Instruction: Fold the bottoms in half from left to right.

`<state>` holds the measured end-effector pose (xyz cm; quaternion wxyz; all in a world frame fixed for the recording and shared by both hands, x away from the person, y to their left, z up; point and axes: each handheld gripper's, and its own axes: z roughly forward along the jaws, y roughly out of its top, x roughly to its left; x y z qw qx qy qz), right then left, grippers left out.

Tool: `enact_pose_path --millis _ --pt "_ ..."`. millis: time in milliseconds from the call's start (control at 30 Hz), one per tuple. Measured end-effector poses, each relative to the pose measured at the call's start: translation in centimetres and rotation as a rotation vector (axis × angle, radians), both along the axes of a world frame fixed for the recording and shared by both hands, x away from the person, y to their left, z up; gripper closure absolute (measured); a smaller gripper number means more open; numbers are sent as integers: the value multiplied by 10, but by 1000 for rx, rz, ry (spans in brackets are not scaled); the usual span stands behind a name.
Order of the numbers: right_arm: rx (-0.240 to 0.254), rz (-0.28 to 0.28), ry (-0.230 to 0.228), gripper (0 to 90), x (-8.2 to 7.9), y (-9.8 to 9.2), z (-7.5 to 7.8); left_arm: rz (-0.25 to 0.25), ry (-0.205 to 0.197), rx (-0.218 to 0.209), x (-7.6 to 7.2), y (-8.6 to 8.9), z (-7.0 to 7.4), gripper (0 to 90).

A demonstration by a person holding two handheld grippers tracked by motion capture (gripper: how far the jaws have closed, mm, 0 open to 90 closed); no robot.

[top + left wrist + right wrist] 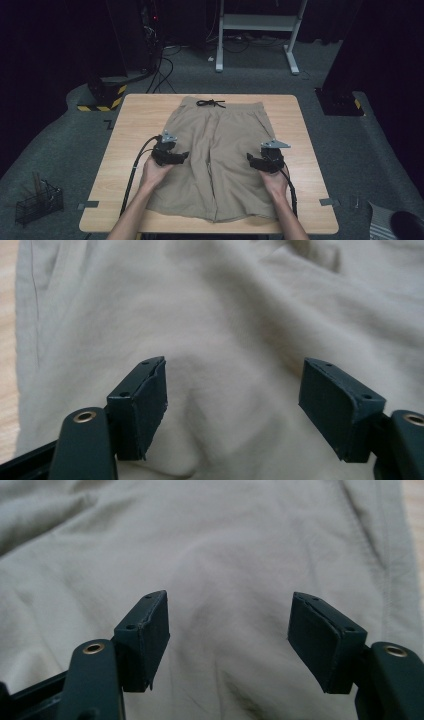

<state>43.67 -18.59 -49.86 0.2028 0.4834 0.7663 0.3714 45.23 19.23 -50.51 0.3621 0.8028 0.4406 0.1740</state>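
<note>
- My left gripper hangs with its jaws apart over the left leg of the khaki cloth shorts; nothing sits between the pads, though a soft bump of fabric rises under the gap.
- My right gripper hangs over the right leg, jaws likewise wide and empty, with the stitched side seam just off its outer jaw.
- The shorts lie flat on the light wooden table, waistband at the far side of both tongs, leg hems back near my wrists.
- I judge the cloth light, limp and easily creased: it should bunch and drag rather than slide as one piece, so a pinch has to gather a real fold, not skim the top layer.
- The best hold looks like the thicker edges: the side seams outward of each tong, or the hems behind them.
- The black drawstring bow rests on the waistband, well ahead of both tongs, and might snag in folding.
- A black wire basket sits on the floor far off my left, and nothing on the tabletop blocks either tong.
</note>
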Motion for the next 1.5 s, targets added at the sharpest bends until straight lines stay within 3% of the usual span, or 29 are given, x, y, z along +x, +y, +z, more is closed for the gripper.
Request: enact_pose_path --millis 133,233,333,700,1000,1500 --pt "-18 3 7 330 2 3 -5 14 -5 27 2 -1 -4 275" --pt "-34 1 25 329 4 6 -10 13 24 52 2 -3 -9 269" --pt "-48 3 24 331 3 6 -14 13 15 86 1 -6 -11 263" --pt "-85 2 34 330 2 6 -23 29 4 59 -4 3 -17 271" --pt "-80 12 24 324 -2 4 -24 41 -46 26 -14 8 -22 293" --pt "-83 18 23 325 -8 1 -25 51 -48 26 -30 10 -22 311"
